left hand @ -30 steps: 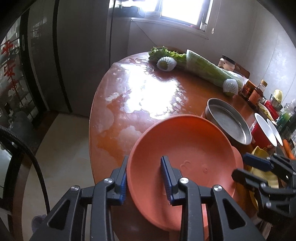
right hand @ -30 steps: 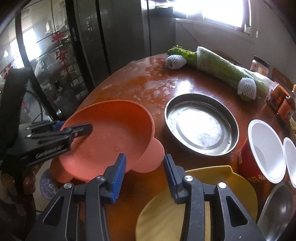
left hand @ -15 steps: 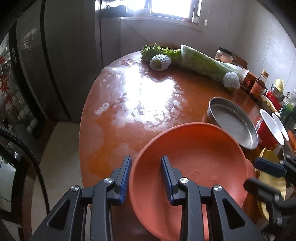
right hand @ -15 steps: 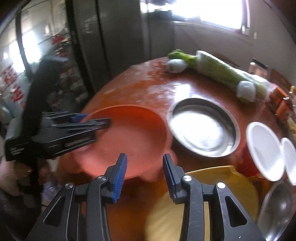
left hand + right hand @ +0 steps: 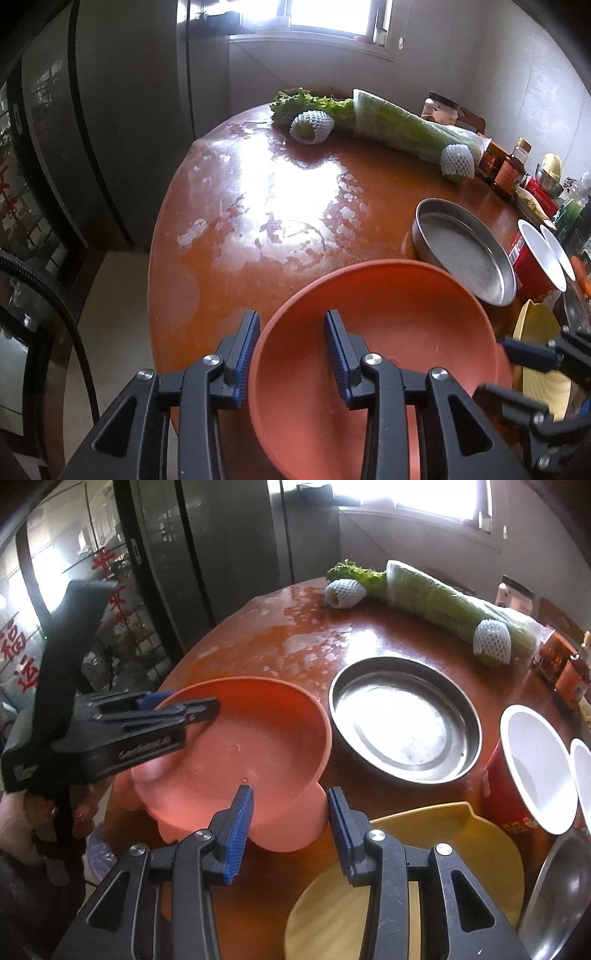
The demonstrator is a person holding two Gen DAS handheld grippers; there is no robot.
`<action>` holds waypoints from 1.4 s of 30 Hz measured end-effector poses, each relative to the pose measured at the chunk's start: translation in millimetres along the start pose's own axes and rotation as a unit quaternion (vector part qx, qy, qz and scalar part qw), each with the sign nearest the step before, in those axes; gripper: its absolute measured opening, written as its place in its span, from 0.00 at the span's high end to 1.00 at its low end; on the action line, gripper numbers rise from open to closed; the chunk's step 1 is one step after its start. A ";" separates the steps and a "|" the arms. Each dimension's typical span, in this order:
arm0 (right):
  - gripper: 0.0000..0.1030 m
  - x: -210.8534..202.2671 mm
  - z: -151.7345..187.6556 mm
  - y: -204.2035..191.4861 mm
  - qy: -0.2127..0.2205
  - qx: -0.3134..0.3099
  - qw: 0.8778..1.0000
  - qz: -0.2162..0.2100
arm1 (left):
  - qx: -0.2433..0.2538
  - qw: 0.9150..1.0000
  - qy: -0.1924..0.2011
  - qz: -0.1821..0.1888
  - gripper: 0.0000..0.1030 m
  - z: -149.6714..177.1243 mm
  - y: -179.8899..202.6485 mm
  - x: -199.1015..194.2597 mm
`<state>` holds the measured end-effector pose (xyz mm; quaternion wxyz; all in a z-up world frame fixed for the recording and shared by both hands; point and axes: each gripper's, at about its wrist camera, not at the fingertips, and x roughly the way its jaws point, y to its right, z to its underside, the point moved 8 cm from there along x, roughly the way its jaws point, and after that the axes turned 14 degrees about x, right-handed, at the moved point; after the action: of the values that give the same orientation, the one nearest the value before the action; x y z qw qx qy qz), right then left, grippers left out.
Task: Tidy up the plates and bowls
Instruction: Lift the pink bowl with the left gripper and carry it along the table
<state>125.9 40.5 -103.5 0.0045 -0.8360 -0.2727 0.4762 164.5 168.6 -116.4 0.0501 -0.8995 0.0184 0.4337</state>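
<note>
An orange plastic bowl [image 5: 388,332] with ear handles sits near the table's front edge, also in the right wrist view [image 5: 258,746]. My left gripper [image 5: 291,350] straddles its left rim, one finger inside and one outside, with a gap showing at the rim; it shows in the right wrist view [image 5: 177,707]. My right gripper [image 5: 290,830] is open, its fingers on either side of the bowl's near handle [image 5: 291,834]. A round steel plate [image 5: 404,720] lies behind the bowl. A yellow plate [image 5: 406,886] lies under the right gripper.
Two red paper cups [image 5: 532,775] stand at the right, and a steel bowl [image 5: 565,893] at the lower right. Cabbage [image 5: 443,594], greens and two net-wrapped fruits [image 5: 345,592] lie at the table's far side. Jars and bottles [image 5: 509,170] line the right edge.
The orange bowl, with my left gripper on its rim, has shifted toward the table's front edge. My right gripper has closed in on the bowl's near handle.
</note>
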 end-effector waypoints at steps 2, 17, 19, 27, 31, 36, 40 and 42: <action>0.57 -0.4 3.0 -3.6 -0.002 -0.002 1.000 -0.001 | 0.005 1.000 -0.001 0.002 0.61 -2.6 0.1 1.8; 0.56 -5.1 4.0 -7.7 0.018 -0.005 1.000 -0.002 | 0.014 1.000 -0.002 0.015 0.58 -1.6 4.6 0.9; 0.56 -5.7 4.0 -7.8 0.018 -0.006 1.000 -0.002 | 0.018 1.000 0.000 0.016 0.55 -1.9 6.0 -2.3; 0.56 -8.7 5.2 -9.0 0.018 -0.011 1.000 0.004 | 0.029 0.999 0.019 0.002 0.39 -7.0 5.6 -20.5; 0.56 -16.8 1.5 -6.4 0.030 -0.007 0.999 0.008 | 0.029 0.999 0.030 -0.003 0.36 -10.5 4.0 -33.2; 0.51 -33.6 -2.9 -3.7 0.050 0.002 0.999 0.005 | 0.032 0.998 0.045 -0.012 0.32 -15.8 6.5 -53.7; 0.50 -50.8 -4.8 -2.4 0.068 0.008 0.998 0.003 | 0.039 0.997 0.057 -0.016 0.32 -18.8 15.9 -73.3; 0.50 -59.2 -4.1 -1.4 0.074 0.008 0.997 0.003 | 0.040 0.997 0.059 -0.015 0.32 -18.8 21.7 -81.6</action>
<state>104.9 15.4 -53.9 0.0300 -0.8698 -0.2652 0.4149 126.6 144.1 -42.6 0.0916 -0.9208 0.0251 0.3782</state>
